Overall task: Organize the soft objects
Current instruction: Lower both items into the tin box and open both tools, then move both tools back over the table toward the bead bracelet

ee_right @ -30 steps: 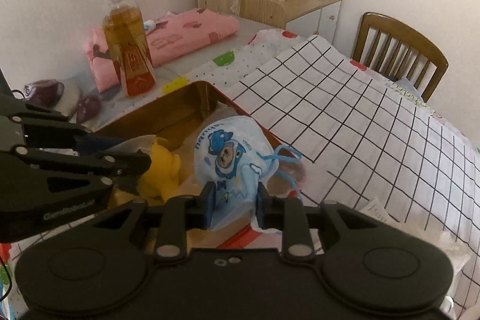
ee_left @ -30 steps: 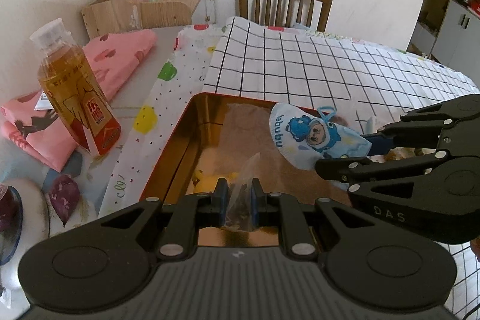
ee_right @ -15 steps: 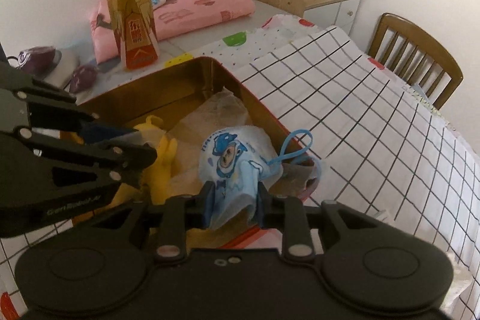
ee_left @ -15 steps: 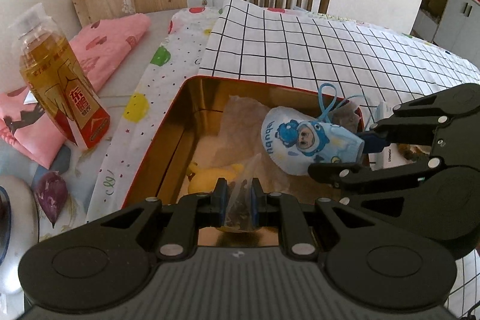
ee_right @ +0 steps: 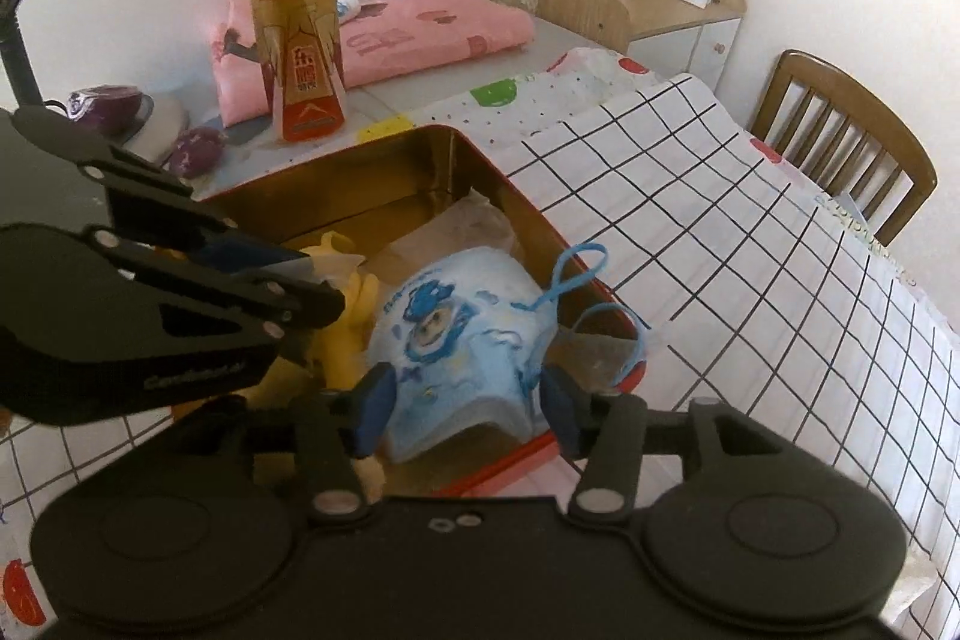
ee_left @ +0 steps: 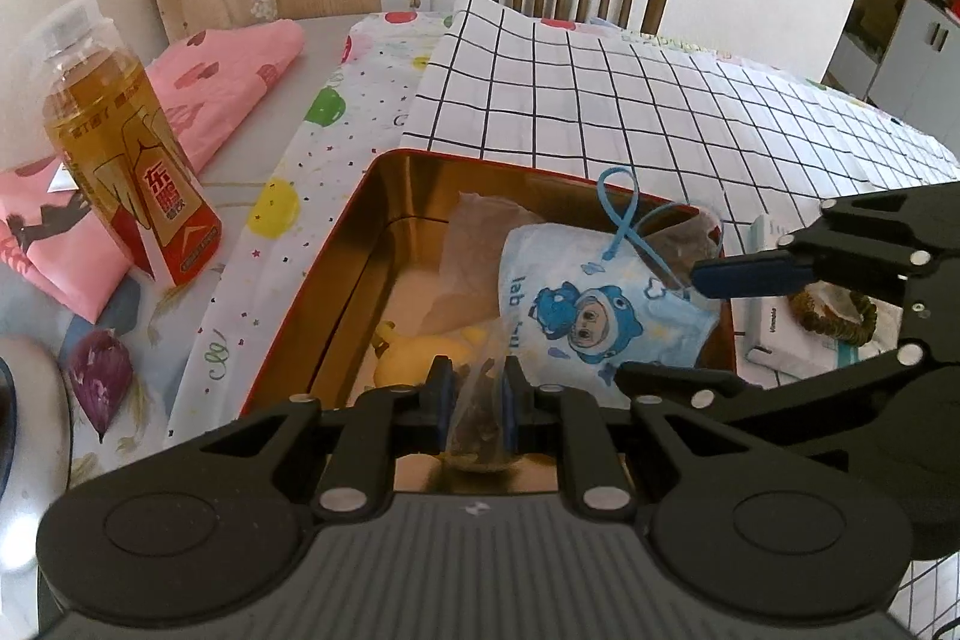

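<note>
The right tool (ee_right: 465,409) is over the near corner of the tin (ee_right: 528,220), its jaws opening; the mask (ee_right: 456,340) lies between the pads, which no longer seem to press it. The mask sits inside the tin, just ahead of that tool, part of it over the tin's near rim. One blue ear loop (ee_right: 573,268) sticks up just beyond the right-hand pad, and the other loop curls close beside that pad.

The left tool (ee_left: 474,394) is pressed together on a small clear bag (ee_left: 477,400), held above the tin's near end with the yellow toy (ee_left: 420,346) just ahead of it and below.

Risks, as I judge them:
- A loop could snag the right pad as the tool pulls back and drag the mask out over the rim.
- The mask is springy and may slide out onto the worktop once free.
- The two tools are close; withdrawing one could knock the other and shake the bag loose early.
- The bag is limp and pinched by a small fold, so it may slip.
</note>
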`<state>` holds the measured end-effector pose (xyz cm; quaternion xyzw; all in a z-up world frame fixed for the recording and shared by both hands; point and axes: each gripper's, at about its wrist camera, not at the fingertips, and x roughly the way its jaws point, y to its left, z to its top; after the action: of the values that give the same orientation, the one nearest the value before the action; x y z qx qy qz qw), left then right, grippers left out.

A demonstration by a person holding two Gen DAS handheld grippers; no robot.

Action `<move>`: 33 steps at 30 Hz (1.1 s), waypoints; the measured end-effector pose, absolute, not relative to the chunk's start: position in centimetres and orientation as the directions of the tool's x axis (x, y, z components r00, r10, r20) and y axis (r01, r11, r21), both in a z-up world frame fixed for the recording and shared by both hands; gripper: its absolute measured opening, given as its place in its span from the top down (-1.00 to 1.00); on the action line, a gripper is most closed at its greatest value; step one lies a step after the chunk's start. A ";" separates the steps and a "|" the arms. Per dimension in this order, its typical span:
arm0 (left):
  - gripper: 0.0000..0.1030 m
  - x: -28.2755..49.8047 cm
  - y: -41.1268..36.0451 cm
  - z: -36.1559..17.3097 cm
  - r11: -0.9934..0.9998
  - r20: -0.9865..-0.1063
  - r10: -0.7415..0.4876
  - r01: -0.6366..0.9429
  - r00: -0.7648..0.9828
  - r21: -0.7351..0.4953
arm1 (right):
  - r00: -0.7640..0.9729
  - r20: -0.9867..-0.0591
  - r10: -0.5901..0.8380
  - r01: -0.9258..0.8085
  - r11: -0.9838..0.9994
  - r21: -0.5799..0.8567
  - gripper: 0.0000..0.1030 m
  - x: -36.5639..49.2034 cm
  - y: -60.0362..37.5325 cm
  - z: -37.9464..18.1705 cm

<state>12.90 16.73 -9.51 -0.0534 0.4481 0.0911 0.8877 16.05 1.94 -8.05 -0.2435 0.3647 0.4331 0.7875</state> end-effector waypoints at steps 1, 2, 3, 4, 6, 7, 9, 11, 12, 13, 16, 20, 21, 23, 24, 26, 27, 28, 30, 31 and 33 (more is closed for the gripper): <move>0.68 12.8 16.7 -9.5 0.978 -0.804 0.114 -0.209 0.584 -0.013 | 0.363 -0.782 0.507 -0.859 0.507 -0.070 -0.07 15.9 1.8 -7.9; 0.65 12.7 16.6 -9.4 0.978 -0.802 0.113 -0.207 0.586 -0.014 | 0.366 -0.778 0.510 -0.859 0.508 -0.071 -0.14 15.8 1.7 -7.7; 0.62 12.6 16.6 -9.3 0.979 -0.799 0.111 -0.205 0.591 -0.016 | 0.368 -0.774 0.516 -0.859 0.508 -0.070 -0.18 15.6 1.5 -7.5; 0.61 12.5 16.5 -9.2 0.979 -0.796 0.108 -0.203 0.596 -0.019 | 0.370 -0.770 0.520 -0.859 0.508 -0.069 -0.19 15.5 1.4 -7.4; 0.60 12.2 16.4 -8.9 0.980 -0.792 0.102 -0.199 0.602 -0.025 | 0.374 -0.765 0.524 -0.855 0.514 -0.066 -0.22 15.2 1.0 -7.0; 0.60 12.1 16.3 -8.8 0.980 -0.790 0.101 -0.198 0.605 -0.027 | 0.375 -0.762 0.528 -0.854 0.516 -0.062 -0.22 15.1 0.8 -6.8; 0.60 11.8 16.1 -8.6 0.981 -0.784 0.095 -0.192 0.614 -0.032 | 0.381 -0.755 0.534 -0.851 0.521 -0.061 -0.24 14.7 0.4 -6.5; 0.60 11.3 15.8 -8.1 0.983 -0.775 0.092 -0.182 0.625 -0.030 | 0.391 -0.747 0.537 -0.847 0.528 -0.063 -0.25 14.3 0.0 -6.1; 0.60 11.1 15.7 -7.9 0.984 -0.770 0.095 -0.179 0.630 -0.025 | 0.395 -0.744 0.539 -0.844 0.534 -0.061 -0.26 14.2 -0.2 -6.0; 0.60 10.8 15.6 -7.6 0.984 -0.766 0.097 -0.176 0.635 -0.022 | 0.399 -0.740 0.542 -0.840 0.539 -0.058 -0.26 14.0 -0.5 -5.8; 0.60 10.0 15.3 -6.7 0.985 -0.751 0.090 -0.171 0.655 -0.031 | 0.416 -0.725 0.549 -0.831 0.553 -0.058 -0.32 13.3 -1.4 -5.2; 0.60 8.7 14.8 -5.4 0.987 -0.723 0.089 -0.156 0.685 -0.026 | 0.440 -0.703 0.559 -0.814 0.579 -0.048 -0.37 12.3 -2.9 -4.3; 0.60 8.3 14.6 -5.1 0.988 -0.715 0.087 -0.151 0.694 -0.026 | 0.446 -0.695 0.564 -0.809 0.587 -0.043 -0.39 12.0 -3.3 -4.0; 0.60 7.8 14.2 -4.4 0.990 -0.701 0.079 -0.139 0.708 -0.028 | 0.459 -0.680 0.572 -0.798 0.602 -0.032 -0.41 11.4 -4.2 -3.3; 0.60 7.5 13.9 -4.1 0.991 -0.695 0.076 -0.131 0.715 -0.027 | 0.465 -0.673 0.576 -0.793 0.608 -0.027 -0.43 11.2 -4.5 -3.0; 0.60 7.0 13.3 -3.6 0.993 -0.683 0.070 -0.116 0.727 -0.022 | 0.477 -0.657 0.584 -0.783 0.622 -0.016 -0.46 10.5 -5.3 -2.4; 0.60 6.8 13.1 -3.3 0.994 -0.677 0.062 -0.107 0.733 -0.024 | 0.482 -0.651 0.587 -0.779 0.627 -0.011 -0.48 10.3 -5.7 -2.1; 0.60 6.6 12.8 -3.1 0.995 -0.672 0.053 -0.096 0.739 -0.027 | 0.488 -0.644 0.589 -0.773 0.634 -0.006 -0.48 9.9 -6.0 -1.8; 0.60 6.1 12.3 -2.7 0.997 -0.663 0.039 -0.075 0.747 -0.026 | 0.501 -0.628 0.595 -0.763 0.647 0.003 -0.51 9.3 -6.8 -1.3; 0.60 5.9 12.0 -2.5 0.998 -0.659 0.032 -0.065 0.751 -0.026 | 0.506 -0.623 0.597 -0.759 0.652 0.009 -0.51 9.1 -7.0 -1.1; 0.60 5.5 11.3 -2.2 0.999 -0.653 0.017 -0.043 0.757 -0.024 | 0.519 -0.611 0.598 -0.747 0.665 0.017 -0.53 8.5 -7.7 -0.7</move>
<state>5.46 11.31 -2.20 -0.0186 0.3483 0.0160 0.9371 8.52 -7.74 -0.74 -0.1248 0.2980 0.3897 0.8624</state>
